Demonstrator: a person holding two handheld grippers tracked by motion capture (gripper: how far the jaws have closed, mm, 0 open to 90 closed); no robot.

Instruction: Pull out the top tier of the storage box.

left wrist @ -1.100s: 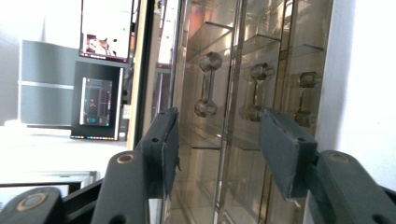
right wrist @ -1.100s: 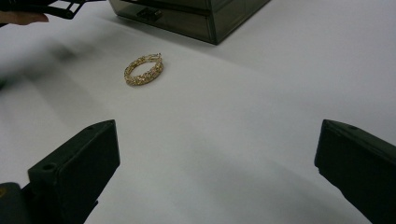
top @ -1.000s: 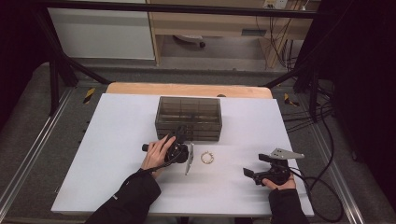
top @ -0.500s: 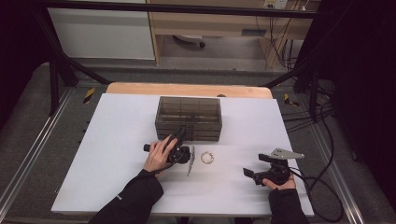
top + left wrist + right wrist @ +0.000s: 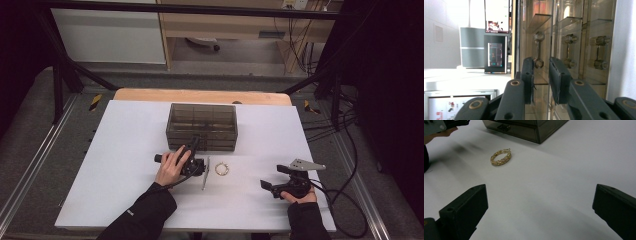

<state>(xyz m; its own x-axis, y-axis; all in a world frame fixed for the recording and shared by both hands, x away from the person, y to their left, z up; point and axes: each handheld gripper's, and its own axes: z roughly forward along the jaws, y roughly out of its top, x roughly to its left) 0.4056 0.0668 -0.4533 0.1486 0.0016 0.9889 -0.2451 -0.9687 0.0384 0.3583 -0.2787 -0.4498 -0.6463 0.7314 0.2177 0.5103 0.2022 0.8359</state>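
A smoky see-through drawer box [image 5: 202,125] stands mid-table. My left gripper [image 5: 194,142] lies on its side and reaches up to the front of the box. In the left gripper view its jaws [image 5: 541,67] have just been closing and stand narrow, with a gap left. A drawer handle [image 5: 538,50] sits between the tips, and the pads do not press on it. A gold bracelet [image 5: 221,169] lies on the white table just right of that hand. My right gripper [image 5: 267,186] rests at the right front, open wide [image 5: 540,195], with the bracelet [image 5: 500,157] well ahead of it.
The white table top [image 5: 125,150] has bare room at the left and behind the box. More drawer handles [image 5: 600,52] show beside the one at my jaws. Cables [image 5: 345,200] trail off the right edge, and a metal frame rail [image 5: 30,170] runs along the left side.
The left hand has shifted slightly at the front of the box. The right hand and the bracelet have stayed where they were.
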